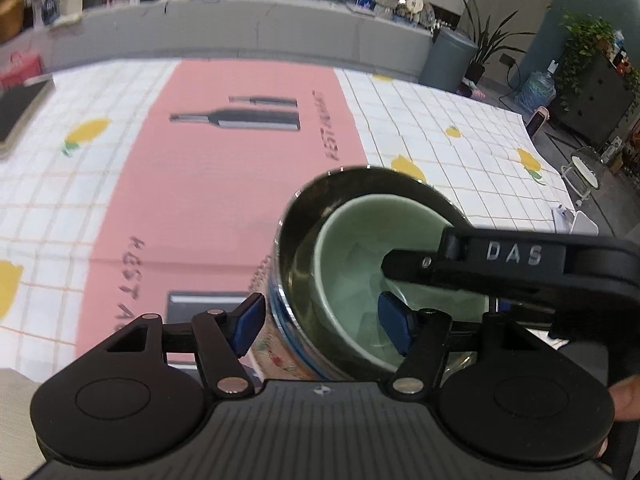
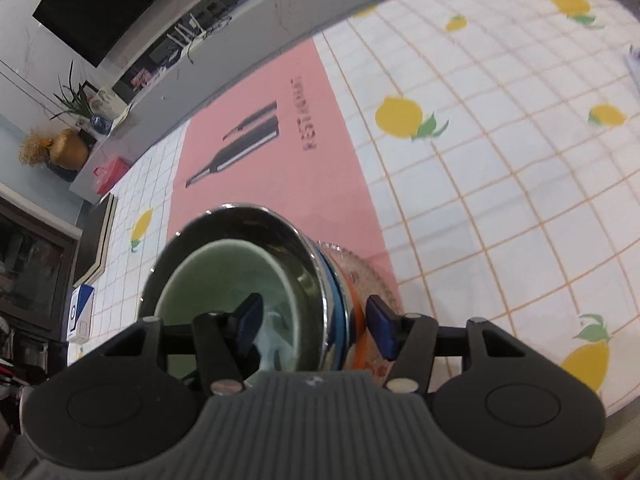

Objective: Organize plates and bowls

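A pale green ceramic bowl (image 1: 352,276) sits nested inside a shiny steel bowl (image 1: 304,216), stacked on a patterned bowl (image 1: 276,350) and a glass plate (image 2: 374,276). My left gripper (image 1: 322,326) straddles the stack's near wall, one pad outside, one inside the green bowl, jaws apart. My right gripper (image 2: 316,320) straddles the opposite wall the same way; its arm (image 1: 516,260) shows in the left wrist view reaching into the green bowl (image 2: 224,276). The steel bowl (image 2: 312,256) rim lies between the right pads. I cannot tell if either grips.
The stack stands on a pink placemat (image 1: 224,184) over a checked lemon-print tablecloth (image 2: 500,168). A grey counter (image 1: 248,28) runs behind the table. A dark tray (image 1: 16,108) lies at the far left. A small blue-and-white box (image 2: 80,312) stands at the left table edge.
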Available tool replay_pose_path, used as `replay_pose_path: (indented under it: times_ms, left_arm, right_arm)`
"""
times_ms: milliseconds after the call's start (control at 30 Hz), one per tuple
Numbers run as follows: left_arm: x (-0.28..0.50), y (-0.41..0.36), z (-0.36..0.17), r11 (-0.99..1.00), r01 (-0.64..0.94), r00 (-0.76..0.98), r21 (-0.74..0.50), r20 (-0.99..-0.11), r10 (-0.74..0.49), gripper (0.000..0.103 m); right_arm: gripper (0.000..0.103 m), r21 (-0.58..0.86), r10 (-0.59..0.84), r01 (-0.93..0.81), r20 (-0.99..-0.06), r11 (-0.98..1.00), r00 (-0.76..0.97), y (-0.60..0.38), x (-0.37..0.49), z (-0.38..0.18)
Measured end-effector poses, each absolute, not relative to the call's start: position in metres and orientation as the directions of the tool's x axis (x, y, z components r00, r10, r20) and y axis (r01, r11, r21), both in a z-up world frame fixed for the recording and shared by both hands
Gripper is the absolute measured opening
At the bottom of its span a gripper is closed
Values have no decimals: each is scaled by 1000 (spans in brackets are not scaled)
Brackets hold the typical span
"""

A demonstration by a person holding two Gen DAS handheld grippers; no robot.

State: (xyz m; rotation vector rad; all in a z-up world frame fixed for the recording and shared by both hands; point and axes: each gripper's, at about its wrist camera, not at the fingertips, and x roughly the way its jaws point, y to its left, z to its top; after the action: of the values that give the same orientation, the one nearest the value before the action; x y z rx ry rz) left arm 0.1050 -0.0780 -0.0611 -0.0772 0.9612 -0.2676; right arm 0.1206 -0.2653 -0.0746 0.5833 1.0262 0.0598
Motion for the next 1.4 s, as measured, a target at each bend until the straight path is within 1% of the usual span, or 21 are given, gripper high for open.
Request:
replay_pose_path:
  times_ms: [33,100,167,200,233,300,367,400,500,567,633,700,767,833,967,1067,1233,1400]
  left_arm:
    - [102,-76,-58,967,190,557,-167,-793,-247,78]
    - [96,-73,-52,973,183,589,-141,-777,-223,80]
    - [90,-69,-44,979,167,629,-117,-752,-197,80]
    - [87,-66,-40,982,156,656,-107,-732,-184,80]
    - [82,-63,-33,984,148,686,-95,-707,-172,80]
    - [71,-60,-20,988,146,745,-60,-650,-149,80]
    - [59,-58,-6,990,143,803,-4,-584,-119,84]
    - [52,-57,1,991,129,831,26,-549,-94,89]
    - [31,-57,15,994,60,886,89,-463,-12,90]
    - [20,-54,25,996,49,898,80,-441,-9,90]
    - [11,-50,35,998,58,904,31,-425,-39,90]
    - [0,-47,45,998,70,910,-1,-409,-64,90]
    - [-13,-48,51,997,79,923,-4,-378,-75,90]
    - [-21,-51,54,997,83,921,8,-383,-74,91]
    - [-28,-54,48,993,118,890,-29,-441,-119,91]
    - [-27,-56,37,992,127,880,8,-463,-108,91]
    - [-38,-62,21,989,135,873,55,-480,-93,91]
    - [-42,-63,14,992,120,873,41,-481,-85,93]
  right_arm:
    - [66,471,299,217,-790,855,536,-265,120,-72]
    - [72,434,261,214,-796,875,546,-263,118,-66]
    - [81,402,219,218,-792,889,569,-262,115,-58]
    - [82,399,204,220,-780,890,592,-262,112,-51]
    - [82,402,194,212,-759,891,622,-261,108,-43]
    - [86,388,169,180,-710,904,684,-258,98,-21]
    - [91,364,143,146,-659,920,738,-252,88,2]
    - [91,350,132,132,-637,927,760,-249,82,12]
    - [92,298,97,110,-600,948,794,-239,67,35]
    - [93,265,71,111,-591,958,804,-236,57,44]
    - [93,247,38,136,-591,960,806,-234,46,48]
    - [93,223,7,158,-599,962,801,-235,34,45]
    - [93,168,-47,187,-610,968,791,-231,19,40]
    - [93,117,-65,173,-616,978,785,-223,3,32]
    - [92,129,-24,139,-643,982,766,-206,-30,9]
    - [92,99,-3,91,-661,991,750,-191,-43,-3]
    - [92,60,-11,62,-621,996,784,-179,-49,-1]
    - [92,71,-17,78,-620,994,785,-181,-48,-6]
